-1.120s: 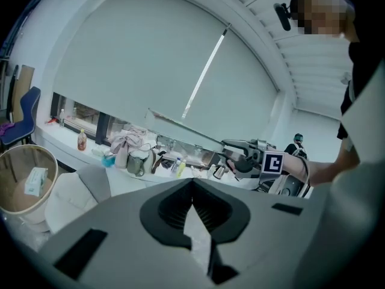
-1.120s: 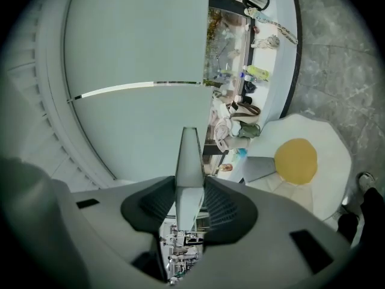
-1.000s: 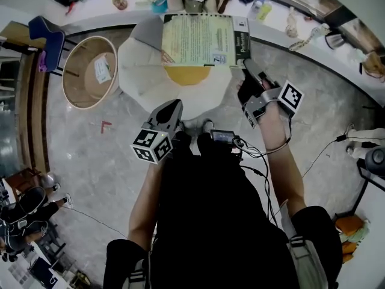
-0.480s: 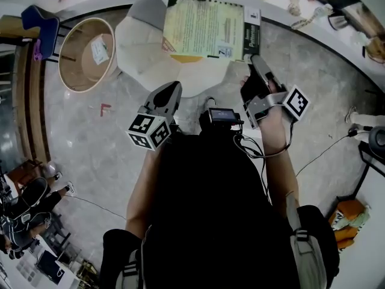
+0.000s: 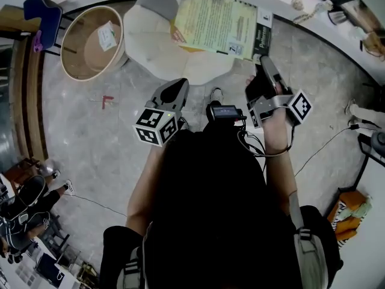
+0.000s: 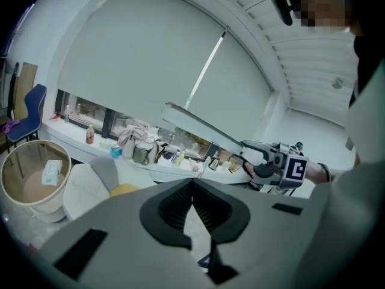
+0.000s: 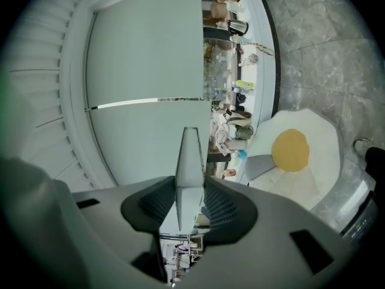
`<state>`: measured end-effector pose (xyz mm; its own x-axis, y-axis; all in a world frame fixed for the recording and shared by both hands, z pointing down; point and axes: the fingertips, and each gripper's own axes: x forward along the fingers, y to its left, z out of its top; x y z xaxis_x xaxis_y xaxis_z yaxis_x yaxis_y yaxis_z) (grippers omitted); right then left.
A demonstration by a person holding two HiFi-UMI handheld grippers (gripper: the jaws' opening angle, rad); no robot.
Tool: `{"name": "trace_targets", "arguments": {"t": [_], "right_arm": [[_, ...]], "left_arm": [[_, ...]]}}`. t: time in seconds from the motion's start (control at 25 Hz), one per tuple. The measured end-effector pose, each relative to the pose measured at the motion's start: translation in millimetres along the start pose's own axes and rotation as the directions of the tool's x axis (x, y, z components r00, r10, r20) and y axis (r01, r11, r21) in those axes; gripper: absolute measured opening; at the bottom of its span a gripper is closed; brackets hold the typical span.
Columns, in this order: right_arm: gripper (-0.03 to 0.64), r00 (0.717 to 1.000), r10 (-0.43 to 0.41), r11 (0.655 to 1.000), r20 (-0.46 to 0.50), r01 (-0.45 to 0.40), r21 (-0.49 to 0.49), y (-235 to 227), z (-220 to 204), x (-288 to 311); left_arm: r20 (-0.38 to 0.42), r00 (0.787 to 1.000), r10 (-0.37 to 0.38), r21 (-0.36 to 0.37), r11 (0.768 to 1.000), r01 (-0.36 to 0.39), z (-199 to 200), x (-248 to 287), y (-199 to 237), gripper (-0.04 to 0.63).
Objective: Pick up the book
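Open floor (image 5: 78, 149) is left at the left; ahead, passage is barred by a white cushion (image 5: 150, 38), a round basket (image 5: 84, 56), the cluttered surface (image 5: 346, 38), and the book (image 5: 222, 23) held above the cushion.

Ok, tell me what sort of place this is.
Probably an office or lab lounge: marble-look floor, a fried-egg floor cushion, and a cluttered window ledge under a roller blind.

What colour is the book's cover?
The book is pale yellow-green with a dark green edge; best in head view.
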<state>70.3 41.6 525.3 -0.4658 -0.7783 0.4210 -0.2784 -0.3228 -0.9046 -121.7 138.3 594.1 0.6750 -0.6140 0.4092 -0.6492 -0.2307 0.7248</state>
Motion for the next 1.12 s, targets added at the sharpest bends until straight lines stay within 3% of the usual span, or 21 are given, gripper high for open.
{"name": "trace_targets", "arguments": {"t": [0.24, 0.88, 1.12], "right_arm": [[0.166, 1.0, -0.002, 1.0, 0.013, 0.002, -0.008, 1.7, -51.1, -19.9], [0.166, 1.0, 0.029, 1.0, 0.009, -0.029, -0.008, 0.7, -60.5, -30.1], [0.166, 0.998, 0.048, 0.998, 0.028, -0.048, -0.029, 7.8, -122.8, -107.3]], "left_arm": [[-0.016, 1.0, 0.007, -0.005, 1.0, -0.007, -19.2, -46.2, 10.6, 0.014], [-0.065, 0.997, -0.047, -0.011, 0.999, 0.046, -32.1, -32.3, 12.3, 0.014], [-0.064, 0.995, -0.079, -0.004, 0.997, 0.078, -74.7, -108.3, -15.9, 0.014]]}}
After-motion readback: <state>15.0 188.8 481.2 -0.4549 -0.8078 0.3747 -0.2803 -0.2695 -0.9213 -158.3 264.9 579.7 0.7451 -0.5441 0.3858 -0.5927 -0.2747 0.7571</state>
